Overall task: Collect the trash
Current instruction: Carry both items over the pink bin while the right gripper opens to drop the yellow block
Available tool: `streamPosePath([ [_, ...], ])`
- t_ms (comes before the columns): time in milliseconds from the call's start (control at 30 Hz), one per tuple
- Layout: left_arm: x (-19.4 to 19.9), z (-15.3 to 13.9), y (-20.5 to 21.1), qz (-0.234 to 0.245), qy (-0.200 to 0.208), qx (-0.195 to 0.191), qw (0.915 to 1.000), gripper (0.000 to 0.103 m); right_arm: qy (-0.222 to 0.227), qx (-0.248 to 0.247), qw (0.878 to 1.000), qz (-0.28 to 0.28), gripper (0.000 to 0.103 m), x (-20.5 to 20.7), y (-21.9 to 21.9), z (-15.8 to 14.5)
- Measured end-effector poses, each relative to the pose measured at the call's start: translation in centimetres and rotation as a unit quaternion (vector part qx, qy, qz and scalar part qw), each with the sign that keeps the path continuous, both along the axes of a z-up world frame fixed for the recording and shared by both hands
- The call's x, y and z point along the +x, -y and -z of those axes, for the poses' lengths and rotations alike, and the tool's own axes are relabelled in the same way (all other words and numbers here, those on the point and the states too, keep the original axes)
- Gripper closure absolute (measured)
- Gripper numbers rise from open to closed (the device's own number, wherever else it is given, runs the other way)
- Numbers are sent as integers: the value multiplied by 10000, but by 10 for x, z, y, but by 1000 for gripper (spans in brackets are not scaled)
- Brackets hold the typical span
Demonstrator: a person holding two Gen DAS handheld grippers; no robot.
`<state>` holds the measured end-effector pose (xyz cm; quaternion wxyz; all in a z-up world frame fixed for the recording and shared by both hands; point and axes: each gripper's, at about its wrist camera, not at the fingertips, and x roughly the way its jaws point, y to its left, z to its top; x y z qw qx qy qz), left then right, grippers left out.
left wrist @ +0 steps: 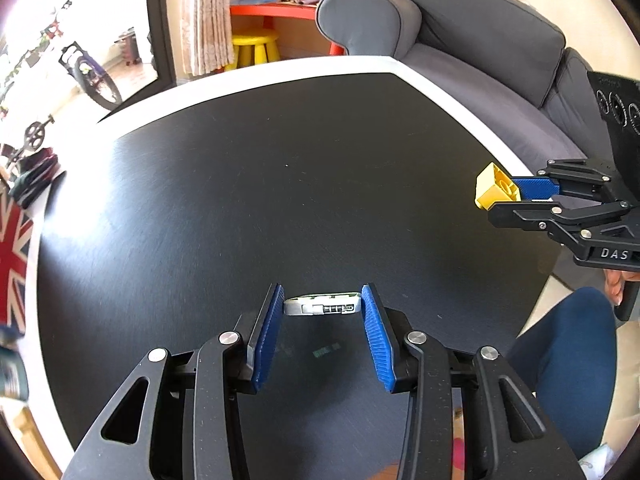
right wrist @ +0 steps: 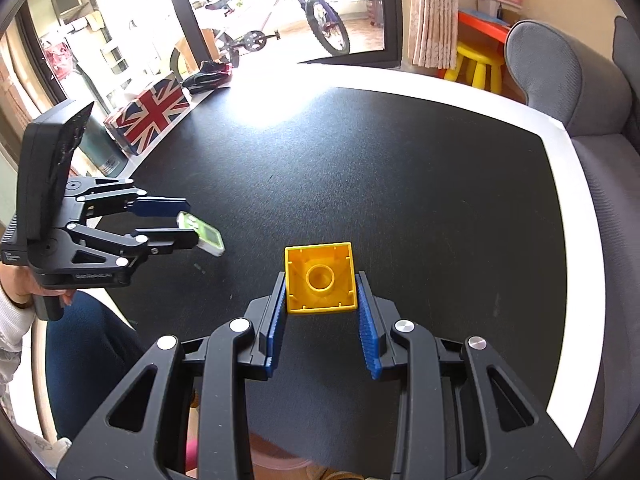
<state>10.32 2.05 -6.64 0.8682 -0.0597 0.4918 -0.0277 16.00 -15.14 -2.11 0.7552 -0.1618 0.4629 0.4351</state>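
Above the black table (left wrist: 280,168), near its front edge, both my grippers hang with something clamped in each. My left gripper (left wrist: 322,306) has its blue pads (left wrist: 269,336) narrowed onto a small flat white-and-green packet (left wrist: 322,305), gripped by its two short ends; it sits level between the tips, clear of the tabletop, with a faint reflection of it on the dark surface below. From the right wrist view, the same left gripper (right wrist: 191,226) shows at the table's left edge, the packet (right wrist: 202,236) sticking out past the fingertips, tilted down toward the surface. My right gripper (right wrist: 322,280) holds a yellow toy brick (right wrist: 321,278), pads pressed on its two opposite sides, hollow underside facing the camera with its round centre tube showing. From the left wrist view, that right gripper (left wrist: 500,196) is at the table's right edge, the brick (left wrist: 496,190) out at the fingertips over the white border. Both grips are narrow, neither fully closed. Table top between the two grippers is plain black with a white rim (right wrist: 568,168). At the far left corner a Union Jack box (right wrist: 146,114) sits on the rim. Grey sofa (left wrist: 480,40) stands beyond the right edge; yellow stool (left wrist: 256,46) beyond the far edge. My blue-clad leg (left wrist: 560,360) shows below the near right edge.
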Motion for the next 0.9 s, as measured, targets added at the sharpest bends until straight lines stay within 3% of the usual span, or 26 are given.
streamPosePath([
  [467,-65,-26,26,-87,265,-271,9992,64,173,185,9996,-87,70,-61,39,-17],
  [900,-120,-15,48,-163,184,-594,9979,64,-14,180,9994,-306,70,-118,70,-12],
])
